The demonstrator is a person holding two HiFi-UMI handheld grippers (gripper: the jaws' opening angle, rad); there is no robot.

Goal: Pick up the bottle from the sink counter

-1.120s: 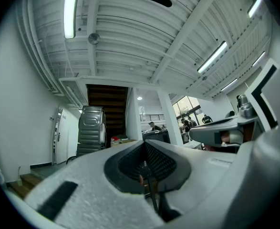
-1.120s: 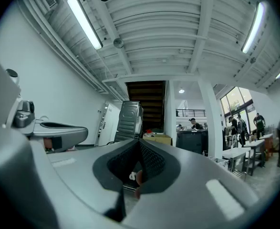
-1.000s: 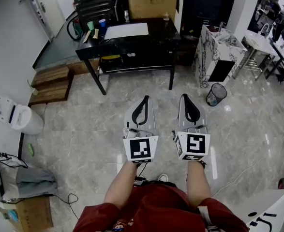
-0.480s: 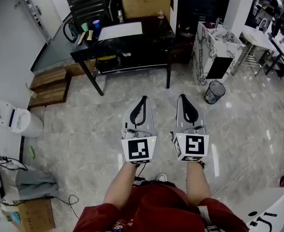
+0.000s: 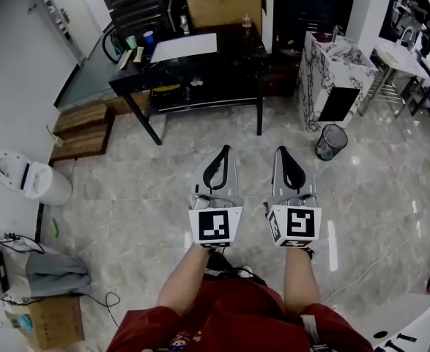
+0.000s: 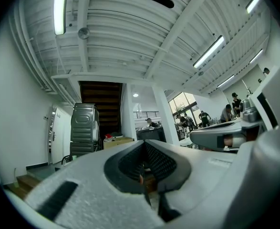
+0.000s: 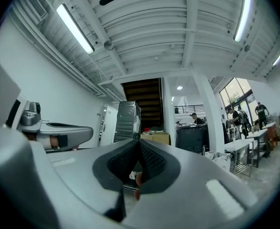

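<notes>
the grey left gripper (image 5: 223, 150) and right gripper (image 5: 281, 151), both pressed together and empty, hang well apart from the white marble-patterned sink counter (image 5: 311, 86), whose bottle is too small to make out; reaching it with jaws unopened would likely knock it over.

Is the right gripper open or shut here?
Shut. In the right gripper view, the tips of the right gripper meet, with nothing held between them.

Black-veined white sink counter (image 5: 316, 86), glossy black table (image 5: 236, 50), brown cardboard box (image 5: 225, 7) — mottled grey floor (image 5: 127, 196).
</notes>
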